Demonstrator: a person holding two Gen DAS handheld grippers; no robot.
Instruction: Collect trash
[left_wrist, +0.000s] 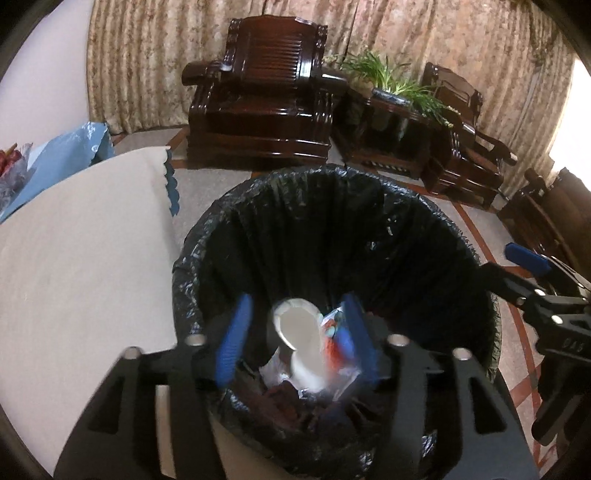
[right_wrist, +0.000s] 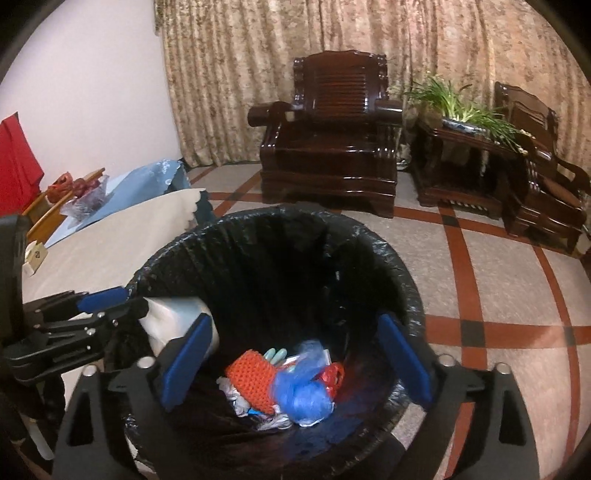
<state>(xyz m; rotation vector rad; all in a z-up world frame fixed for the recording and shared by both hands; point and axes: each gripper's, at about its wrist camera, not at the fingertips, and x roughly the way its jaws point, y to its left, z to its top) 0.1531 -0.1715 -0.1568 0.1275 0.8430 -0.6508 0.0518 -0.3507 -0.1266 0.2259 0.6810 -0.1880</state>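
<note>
Little writing could be read. In the left wrist view, the black body of the right gripper (left_wrist: 576, 345) carried faint raised characters near the right edge, looking like "DAS", though too dim to be sure. In the right wrist view, a small cream box (right_wrist: 35, 260) at the left edge of the cloth-covered table (right_wrist: 110, 243) bore a dark printed mark, too small to make out.
</note>
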